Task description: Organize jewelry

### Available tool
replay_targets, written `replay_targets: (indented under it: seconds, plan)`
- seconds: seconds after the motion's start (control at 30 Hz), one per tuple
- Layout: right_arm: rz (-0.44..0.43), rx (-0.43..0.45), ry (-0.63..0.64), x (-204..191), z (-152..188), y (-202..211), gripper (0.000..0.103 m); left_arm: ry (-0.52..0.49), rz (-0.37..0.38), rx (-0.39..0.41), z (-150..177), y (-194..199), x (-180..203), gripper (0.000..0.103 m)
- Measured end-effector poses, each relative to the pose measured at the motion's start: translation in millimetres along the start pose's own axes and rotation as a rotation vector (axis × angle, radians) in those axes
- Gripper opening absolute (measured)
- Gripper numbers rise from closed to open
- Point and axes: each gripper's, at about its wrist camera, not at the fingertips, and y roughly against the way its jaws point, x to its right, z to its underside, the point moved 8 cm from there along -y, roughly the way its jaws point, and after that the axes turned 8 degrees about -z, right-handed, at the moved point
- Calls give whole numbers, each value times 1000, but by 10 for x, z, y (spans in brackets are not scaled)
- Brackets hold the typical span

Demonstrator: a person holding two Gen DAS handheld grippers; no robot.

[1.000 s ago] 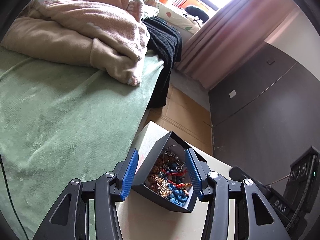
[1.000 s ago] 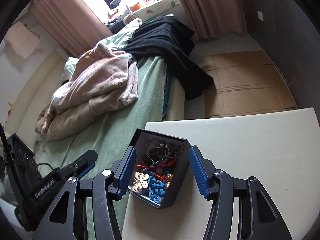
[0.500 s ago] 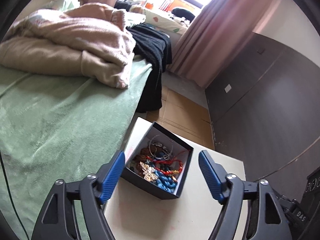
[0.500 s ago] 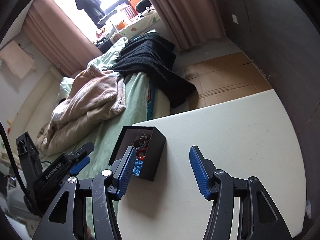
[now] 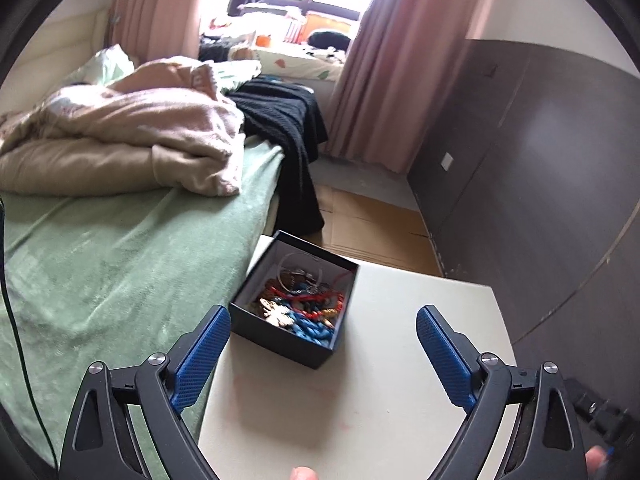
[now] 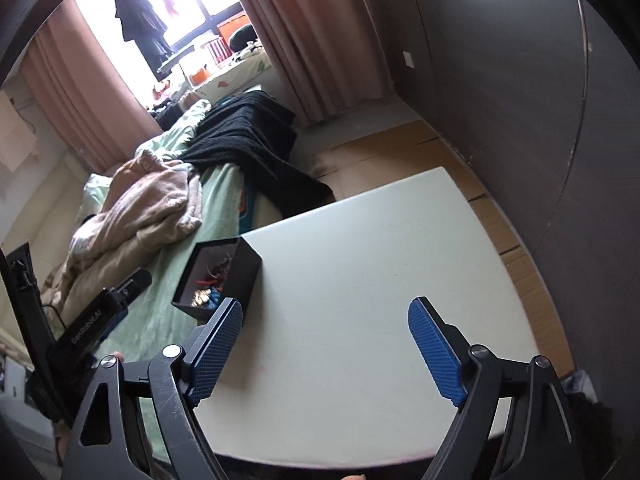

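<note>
A black open box (image 5: 280, 334) full of tangled jewelry (image 5: 298, 306) in red, blue, gold and silver rests at the far left corner of the white table (image 5: 360, 392). My left gripper (image 5: 322, 354) hangs just short of the box, its jaws opening wide with nothing between the blue pads. In the right wrist view the same box (image 6: 240, 276) sits left of and beyond my right gripper (image 6: 324, 342). That gripper's jaws are also opening over bare table (image 6: 360, 280), empty. The left gripper's body (image 6: 100, 316) shows at the left.
A bed with a green cover (image 5: 100, 264), a beige blanket (image 5: 132, 136) and a black throw (image 5: 288, 128) borders the table's left side. Dark cabinet panels (image 5: 540, 200) stand on the right. Cardboard (image 5: 372, 228) lies on the floor beyond the table.
Both grippers let go of the box, opened wide and drew back from it. The box now rests on the table. The right gripper swung to the right over bare table.
</note>
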Motion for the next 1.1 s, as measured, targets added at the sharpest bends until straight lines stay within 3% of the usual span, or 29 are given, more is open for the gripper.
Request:
replay_targets:
  seconds: [0.13,0.5,1.1]
  plan:
    - [-20,7,22,-8,-10,96,99,-33,13,63,61,193,155,98]
    - [-16,-30,70,118,67,228,99,-84,49,120,229,434,407,102]
    - [9,-18,56,211,106,269,99,-62,50,160,157,530,322,102]
